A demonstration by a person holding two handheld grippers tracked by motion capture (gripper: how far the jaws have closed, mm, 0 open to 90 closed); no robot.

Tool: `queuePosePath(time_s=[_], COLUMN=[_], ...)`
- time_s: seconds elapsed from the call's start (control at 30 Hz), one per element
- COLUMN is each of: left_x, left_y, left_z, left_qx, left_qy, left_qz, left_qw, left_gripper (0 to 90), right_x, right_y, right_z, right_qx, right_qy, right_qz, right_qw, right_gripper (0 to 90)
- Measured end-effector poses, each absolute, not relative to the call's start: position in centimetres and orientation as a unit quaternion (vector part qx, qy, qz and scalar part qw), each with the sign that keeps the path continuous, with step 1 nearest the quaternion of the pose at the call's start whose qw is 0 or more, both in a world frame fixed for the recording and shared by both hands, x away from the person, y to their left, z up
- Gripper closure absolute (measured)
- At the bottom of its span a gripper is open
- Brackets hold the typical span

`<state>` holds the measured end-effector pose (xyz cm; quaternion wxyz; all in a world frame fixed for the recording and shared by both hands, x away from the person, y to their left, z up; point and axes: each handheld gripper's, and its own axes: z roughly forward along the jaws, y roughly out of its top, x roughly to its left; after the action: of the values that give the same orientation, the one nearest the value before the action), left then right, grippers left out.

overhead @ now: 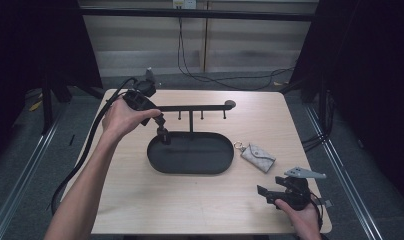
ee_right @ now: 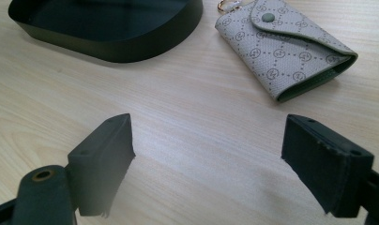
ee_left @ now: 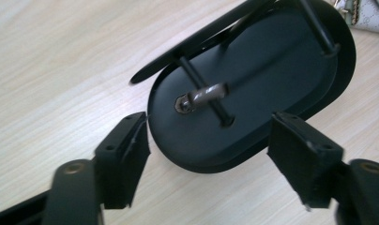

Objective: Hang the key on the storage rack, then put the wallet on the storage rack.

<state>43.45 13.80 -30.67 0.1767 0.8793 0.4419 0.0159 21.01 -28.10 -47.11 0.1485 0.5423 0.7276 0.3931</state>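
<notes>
A black oval tray (overhead: 190, 172) lies mid-table, and an upright post on it carries a crossbar (overhead: 195, 107) with small hanging pegs. My left gripper (overhead: 163, 135) hovers over the tray's left end, pointing down, open with nothing between its fingers. In the left gripper view the gripper (ee_left: 207, 119) looks down on the tray (ee_left: 281, 70) and the crossbar (ee_left: 197, 42). A grey patterned key pouch (overhead: 258, 157) with a gold ring lies right of the tray. My right gripper (overhead: 270, 185) rests near the front right, open and empty. In its own view the right gripper (ee_right: 207, 122) stands short of the pouch (ee_right: 281, 51).
The tray's wall (ee_right: 122, 44) shows at the top left of the right gripper view. A corner of the pouch (ee_left: 370, 14) peeks in at the top right of the left gripper view. Bare wood lies between the tray and the table's front edge.
</notes>
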Motion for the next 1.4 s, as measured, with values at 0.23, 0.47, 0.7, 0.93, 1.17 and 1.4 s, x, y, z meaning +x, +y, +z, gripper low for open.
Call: queuePosePath(time_s=[0.23, 0.47, 0.7, 0.93, 1.17, 1.4], left_x=[42.5, 41.6, 40.9, 39.4, 37.9, 36.4], left_y=[16.5, 18.0, 19.3, 21.0, 22.2, 23.4], left_z=[-30.9, -31.3, -32.7, -33.3, -33.8, -35.1], left_qx=[0.870, 0.870, 0.862, 0.858, 0.844, 0.835], left_qy=[0.438, 0.413, 0.423, 0.403, 0.414, 0.405], left_qz=[0.003, 0.002, 0.012, 0.033, 0.044, 0.050], left_qw=[0.227, 0.270, 0.279, 0.317, 0.337, 0.370], left_gripper=[23.4, 16.2, 16.9, 17.4, 19.4, 17.2], right_x=[21.1, 21.2, 21.2, 21.2, 21.1, 21.2], right_y=[-28.1, -28.1, -28.0, -28.0, -28.1, -28.1], right_z=[-47.2, -47.2, -47.2, -47.2, -47.2, -47.2], right_qx=[0.542, 0.545, 0.545, 0.545, 0.547, 0.546], right_qy=[0.728, 0.726, 0.727, 0.727, 0.726, 0.726], right_qz=[0.392, 0.392, 0.391, 0.390, 0.390, 0.390], right_qw=[0.148, 0.147, 0.148, 0.150, 0.151, 0.151], right_gripper=[16.7, 16.7, 16.7, 16.6, 16.7, 16.6])
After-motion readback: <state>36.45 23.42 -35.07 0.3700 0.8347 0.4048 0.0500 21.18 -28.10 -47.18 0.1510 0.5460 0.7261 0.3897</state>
